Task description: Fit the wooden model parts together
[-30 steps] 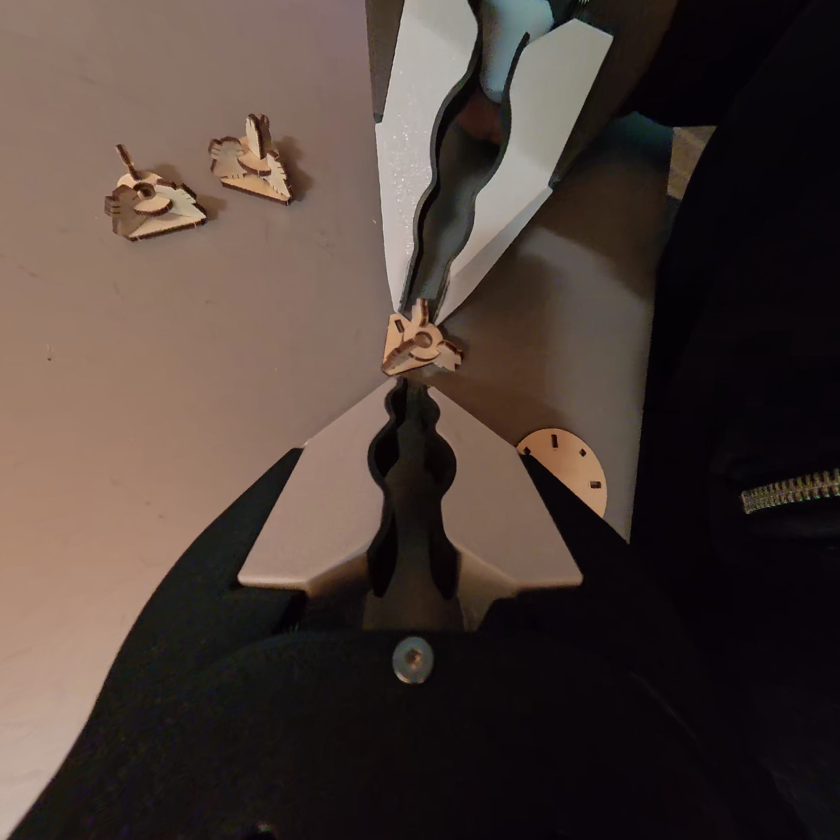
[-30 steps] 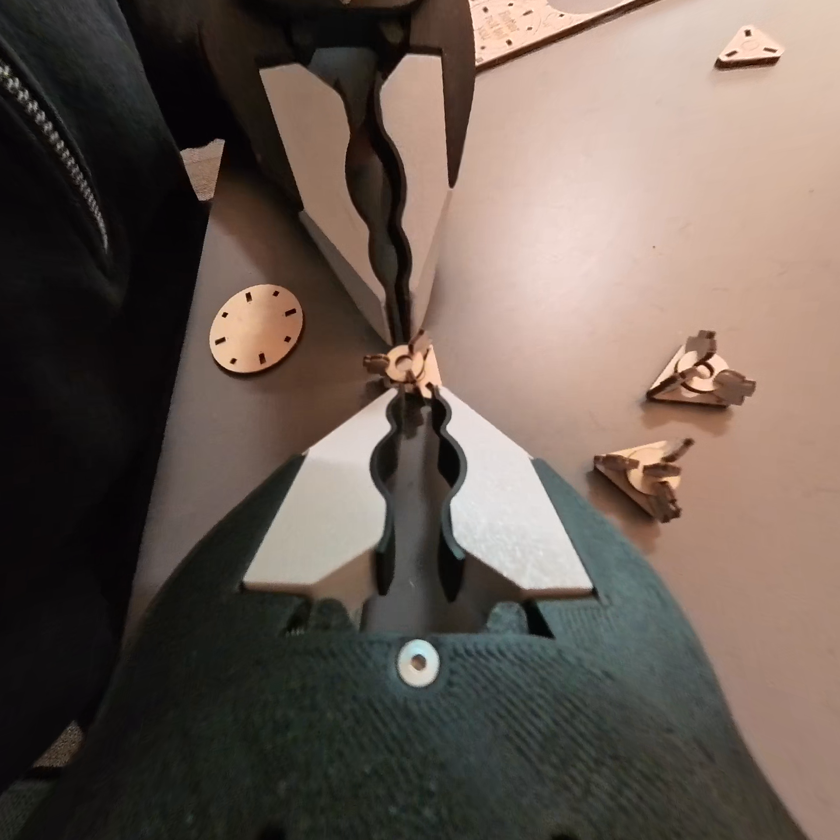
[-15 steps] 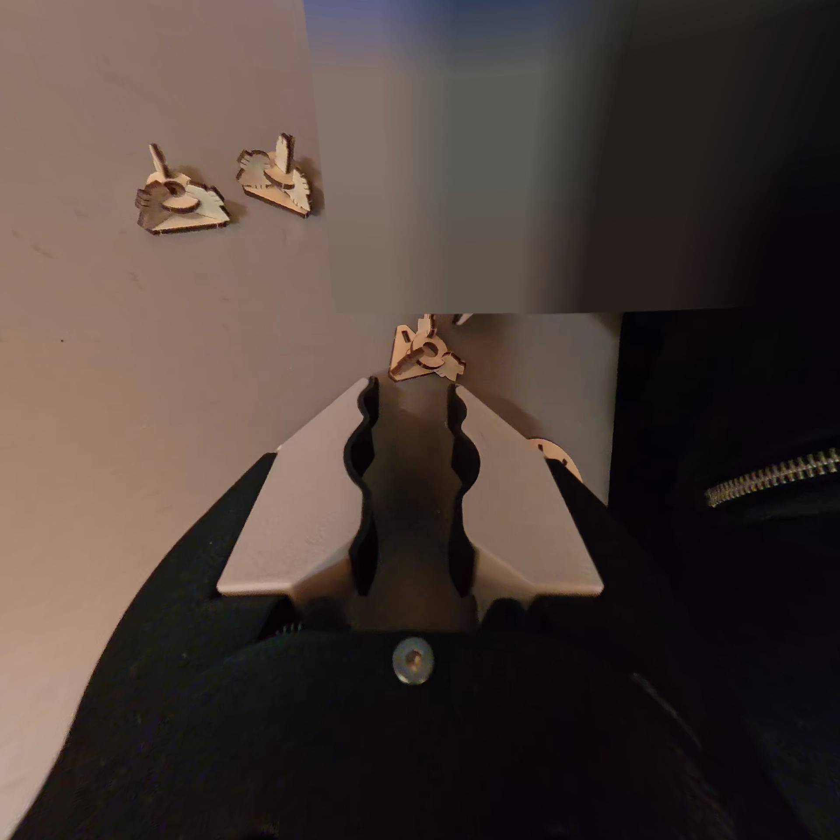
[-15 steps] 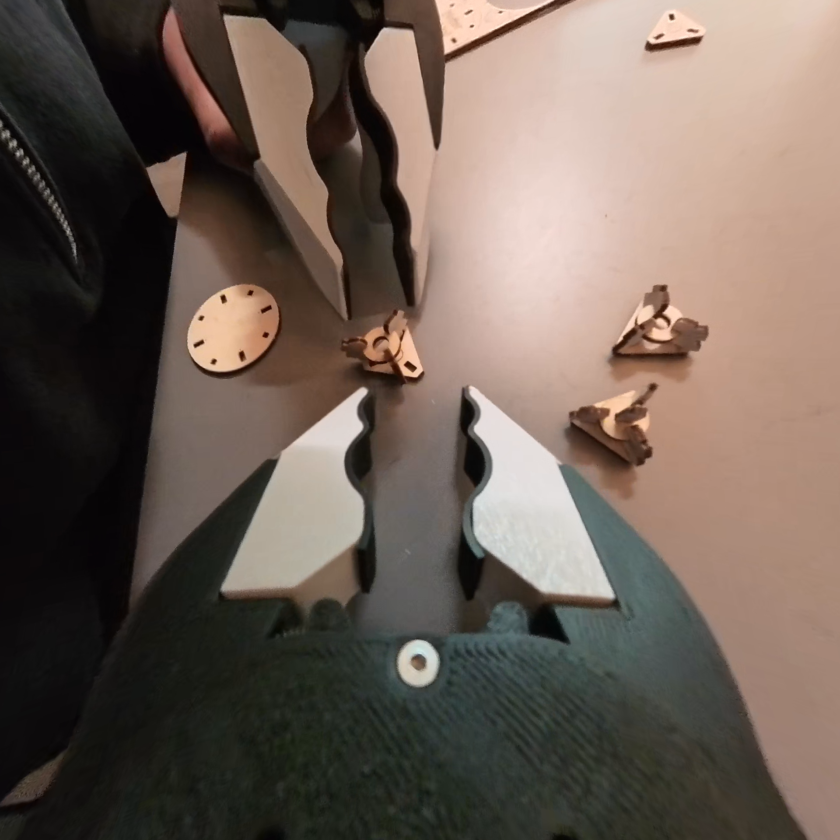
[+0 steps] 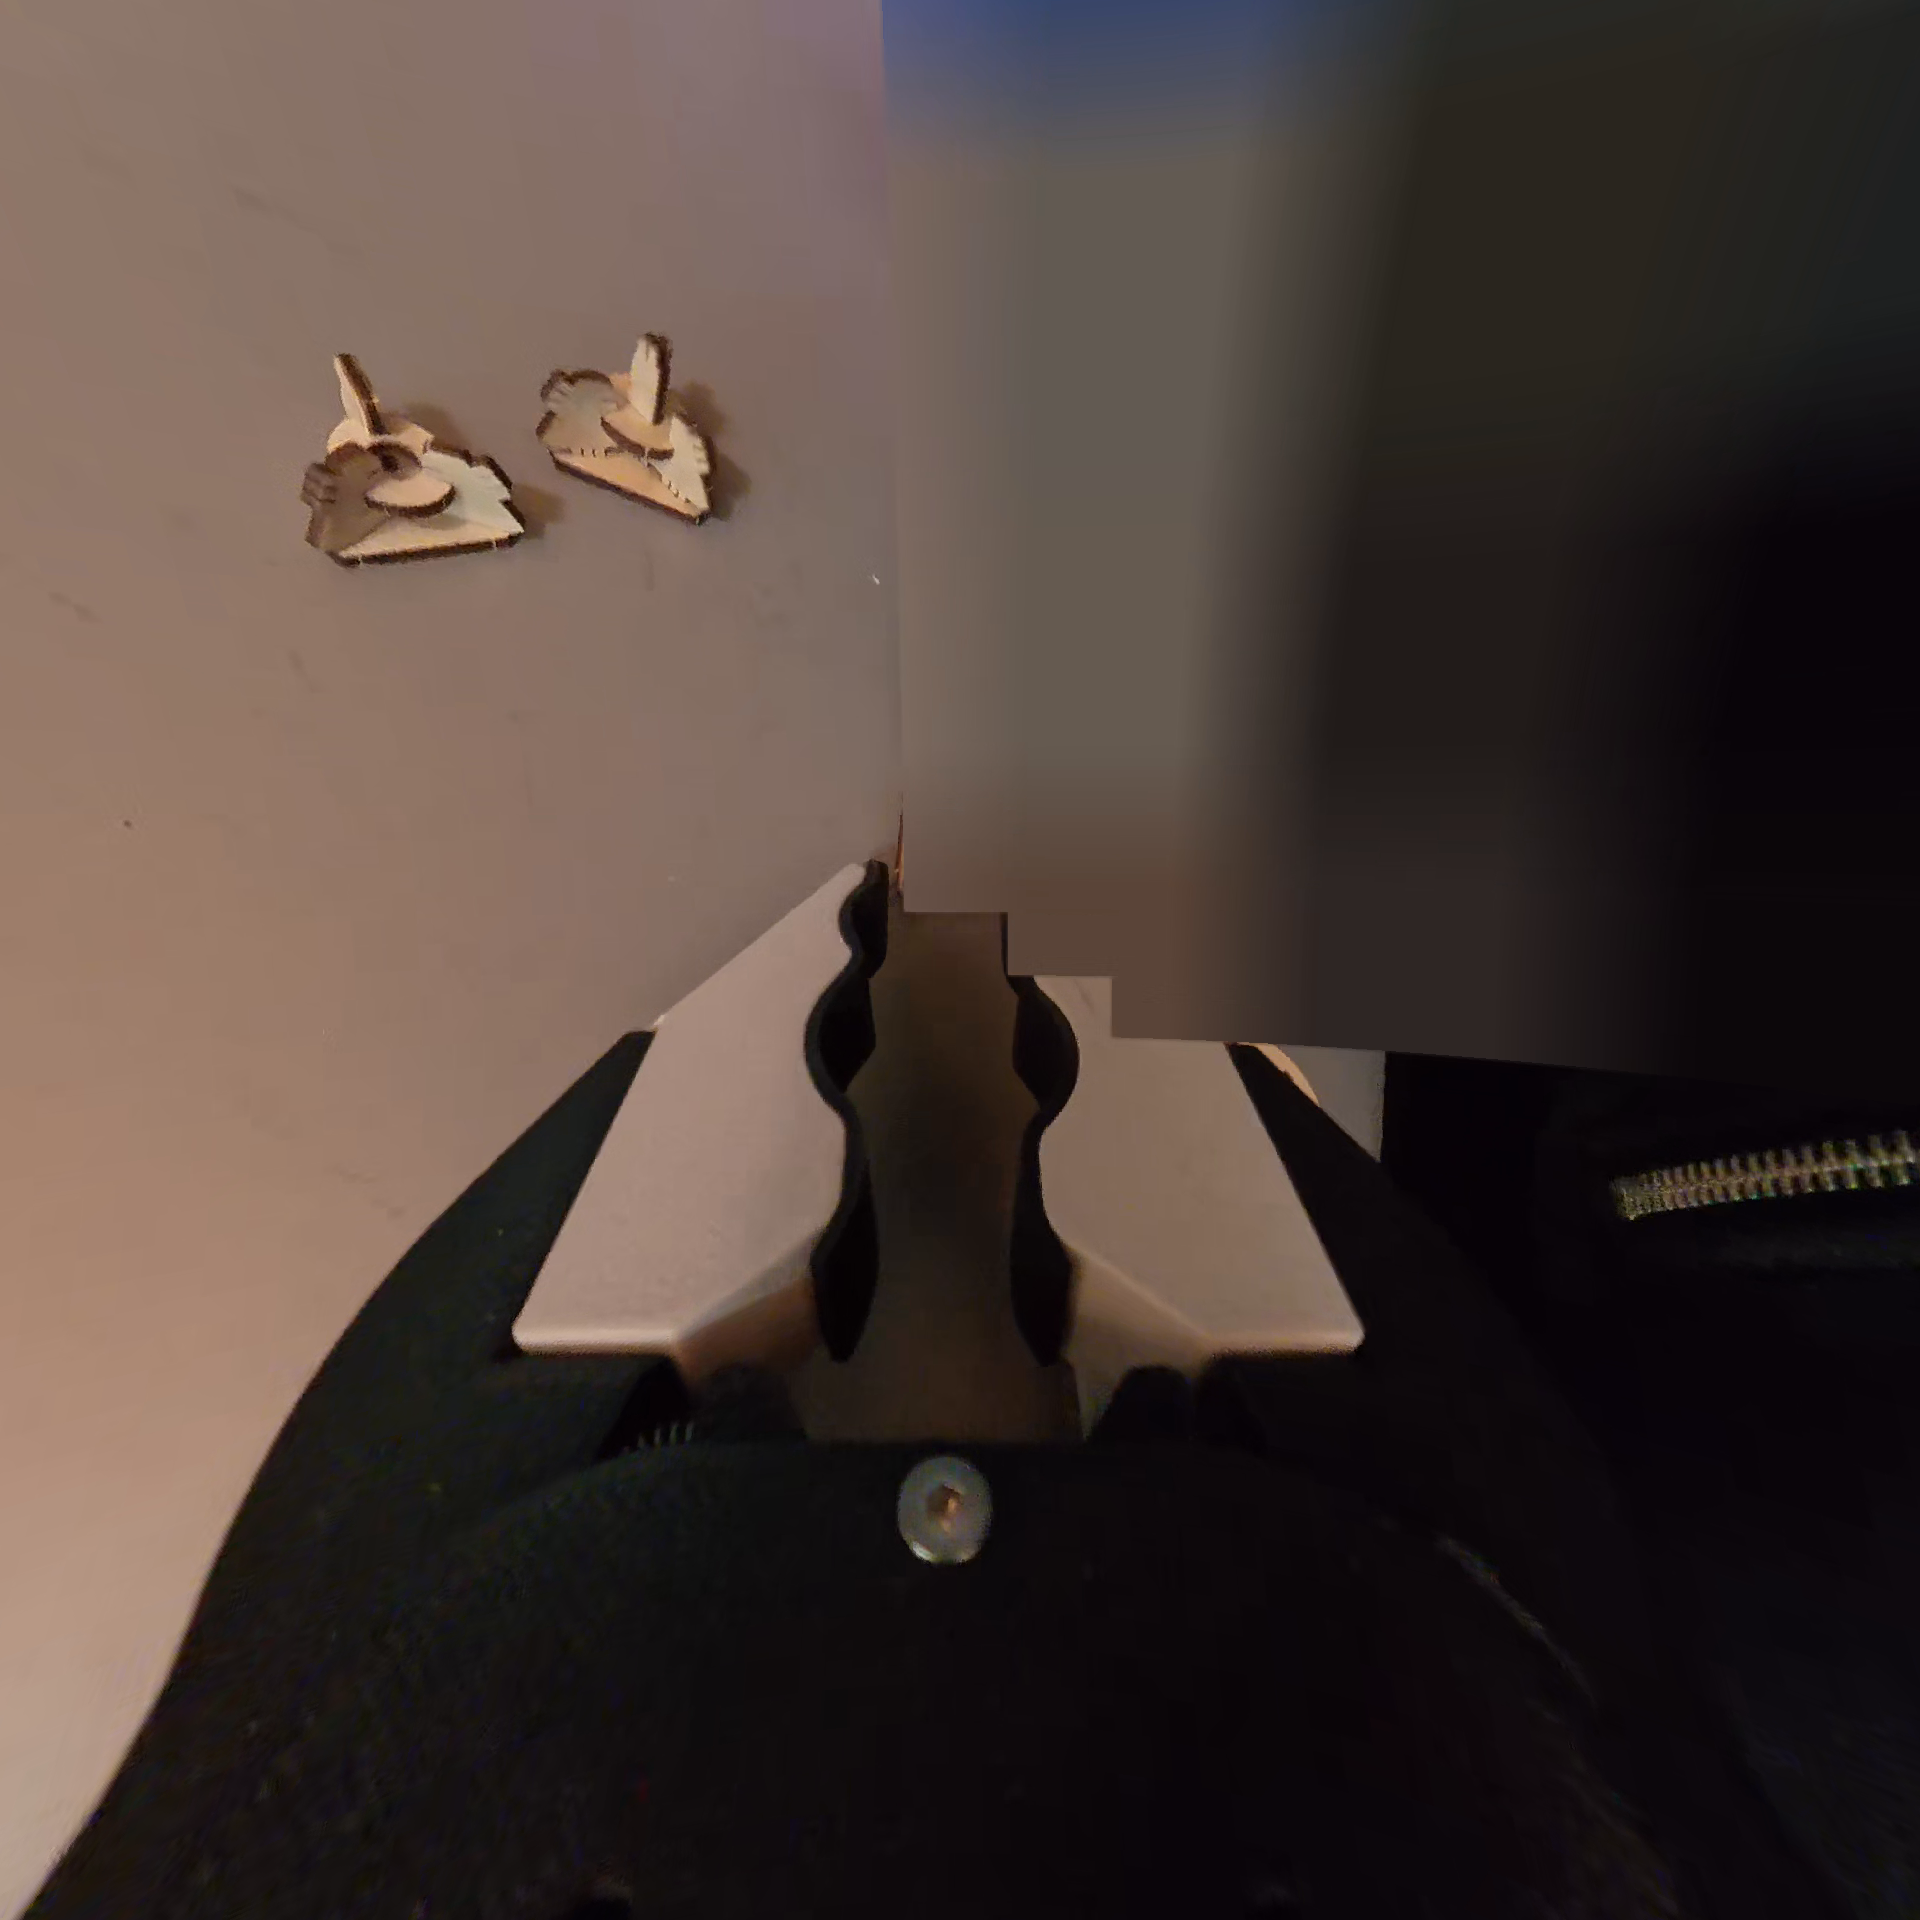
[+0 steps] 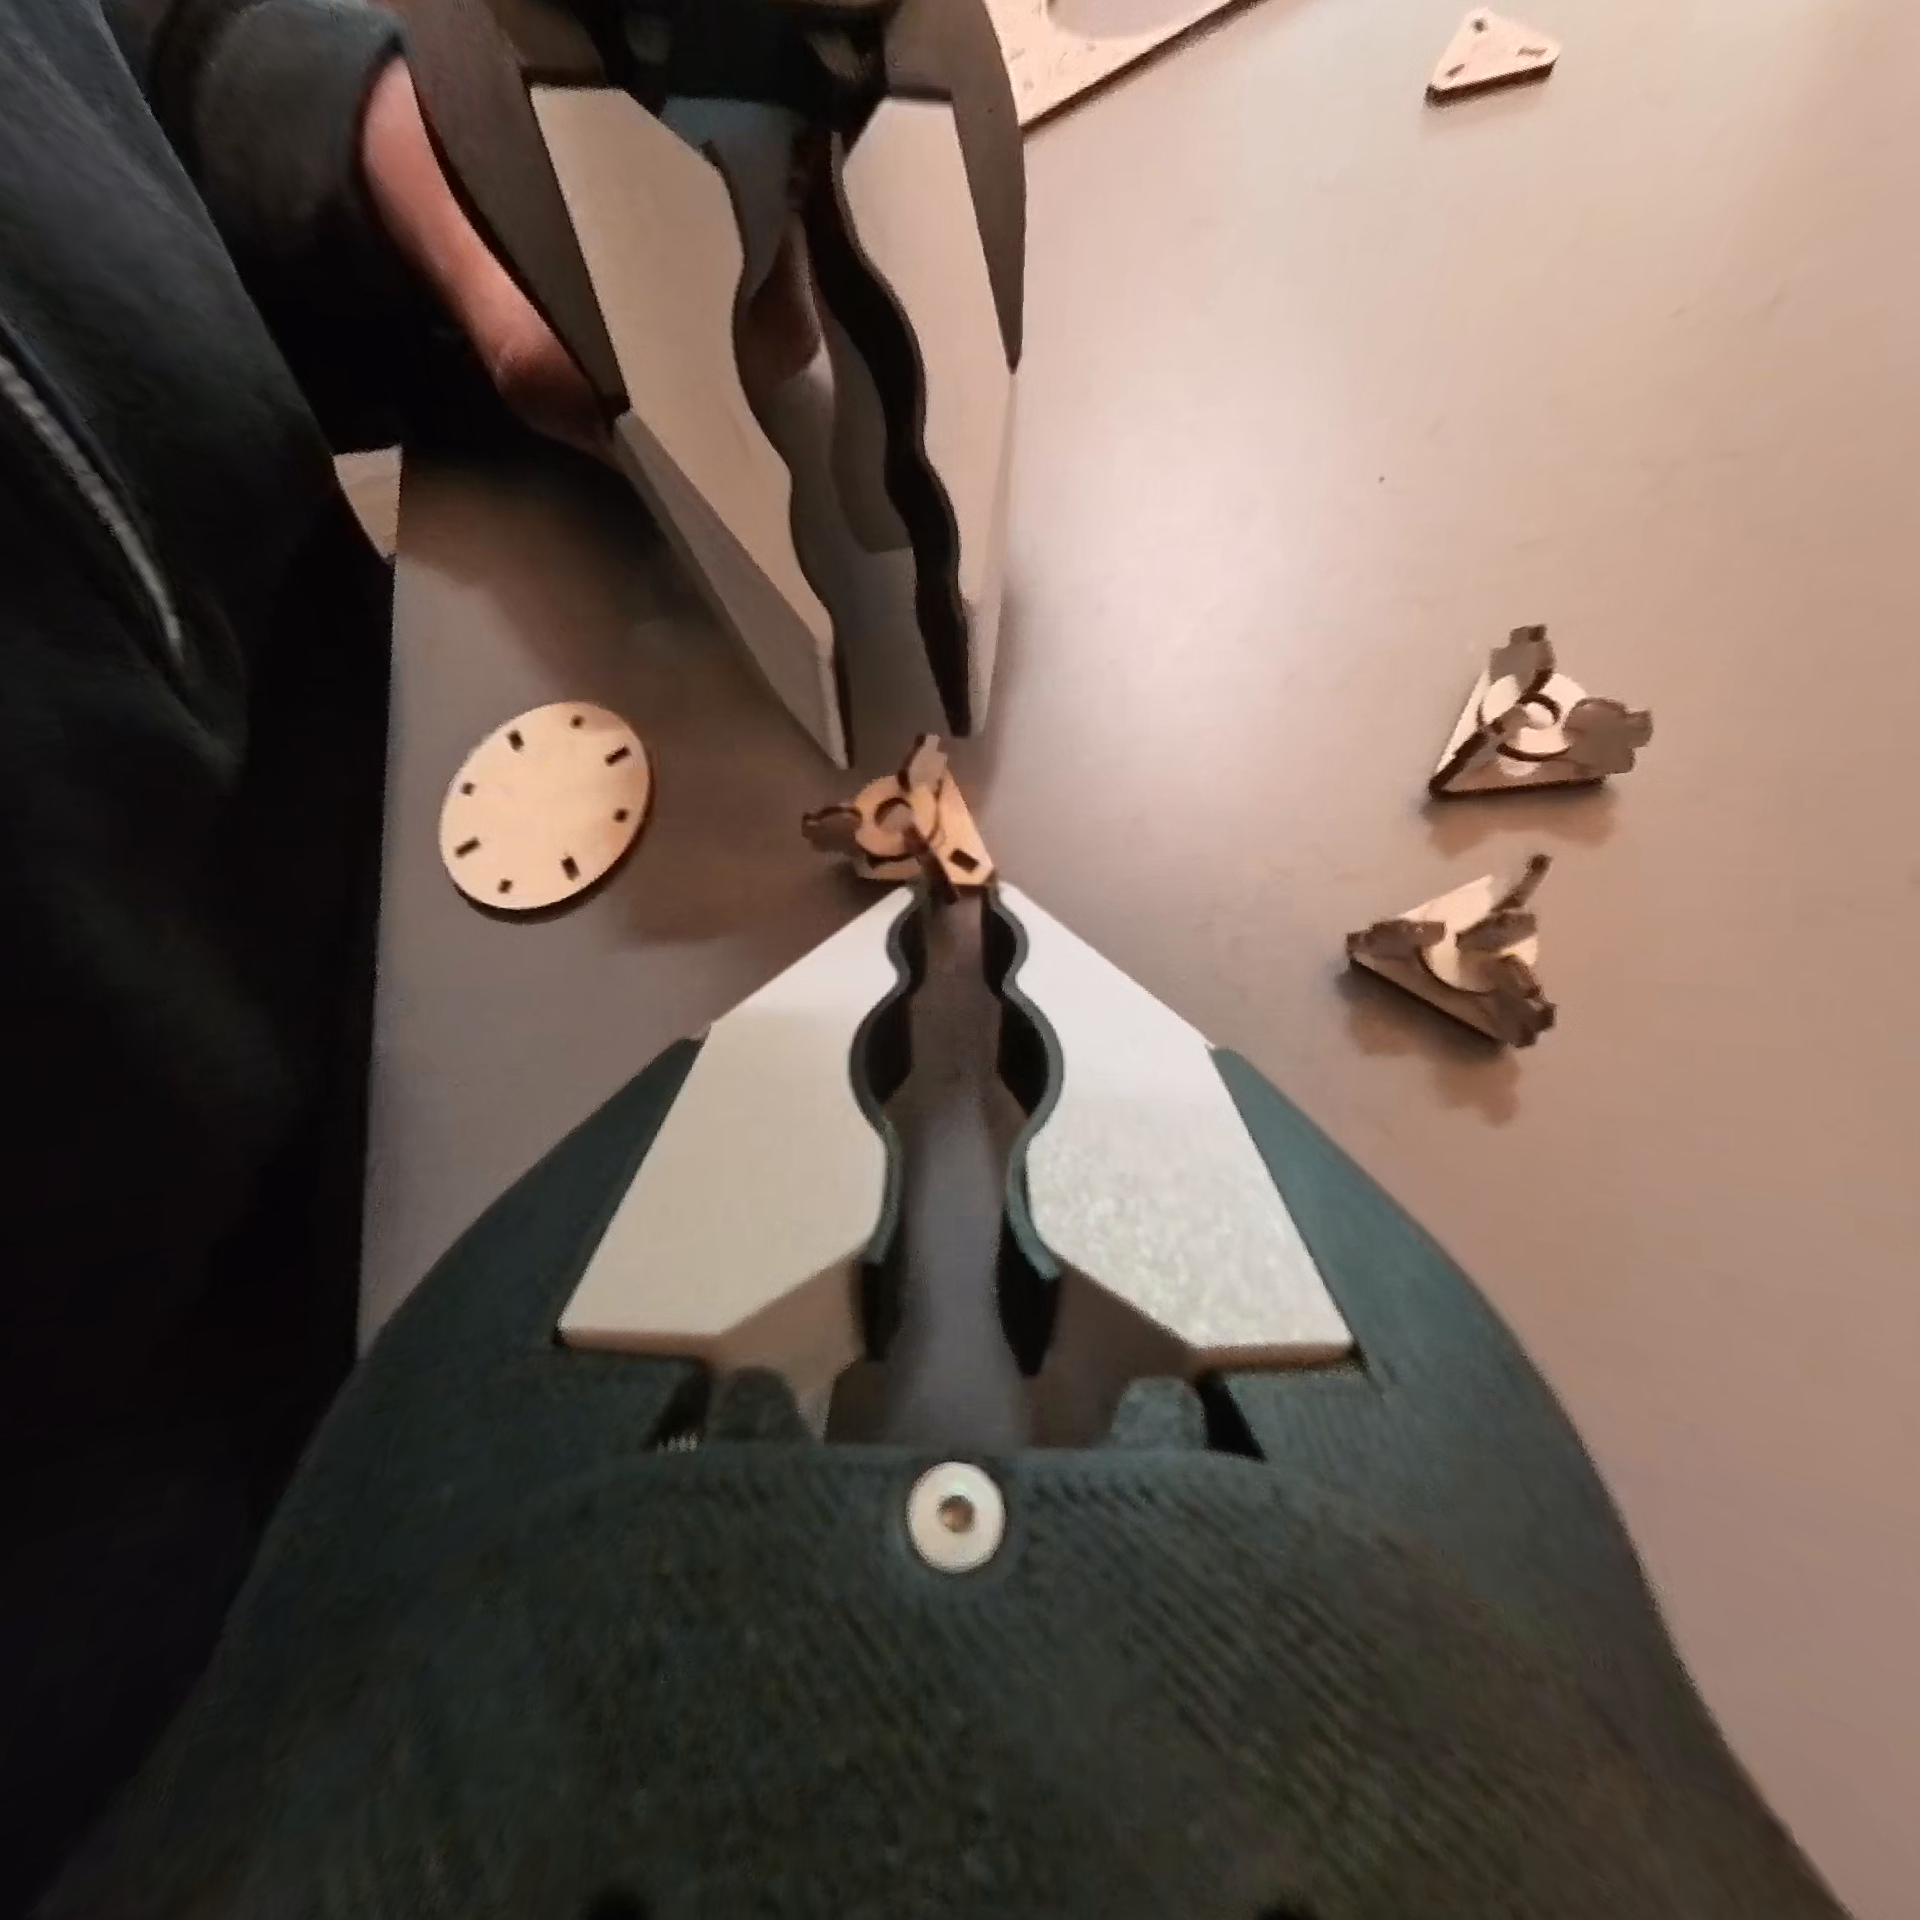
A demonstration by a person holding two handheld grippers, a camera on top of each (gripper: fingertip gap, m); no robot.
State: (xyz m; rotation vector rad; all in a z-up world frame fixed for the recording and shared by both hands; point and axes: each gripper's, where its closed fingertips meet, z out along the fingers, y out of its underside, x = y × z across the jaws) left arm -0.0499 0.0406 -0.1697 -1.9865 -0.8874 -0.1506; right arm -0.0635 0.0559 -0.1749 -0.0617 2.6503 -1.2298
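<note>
A small triangular wooden assembly (image 6: 899,821) with a ring and an upright tab lies on the brown table (image 6: 1299,416). In the right wrist view, my right gripper (image 6: 954,902) is shut on its near corner. My left gripper (image 6: 904,738) comes from the far side. Its fingertips (image 6: 836,727) stand apart just over the upright tab and do not press on it. In the left wrist view the left gripper (image 5: 940,935) shows a gap between its fingers. A blurred patch hides the piece and the right fingertip there.
A slotted wooden disc (image 6: 545,808) lies left of the piece. Two more triangular assemblies (image 6: 1527,727) (image 6: 1455,961) lie to the right, and they also show in the left wrist view (image 5: 405,488) (image 5: 634,442). A flat triangle (image 6: 1491,52) and a wooden sheet (image 6: 1091,42) lie far off. A dark jacket (image 6: 156,727) borders the left. The tips of both grippers are at nearly the same place. About 8 cm separates my left fingertips from the slotted wooden disc (image 6: 545,808).
A second ago both grippers pinched the piece. Then both opened and it lay on the table. Now my right gripper has shut on its corner again. The left has narrowed but stays open.
</note>
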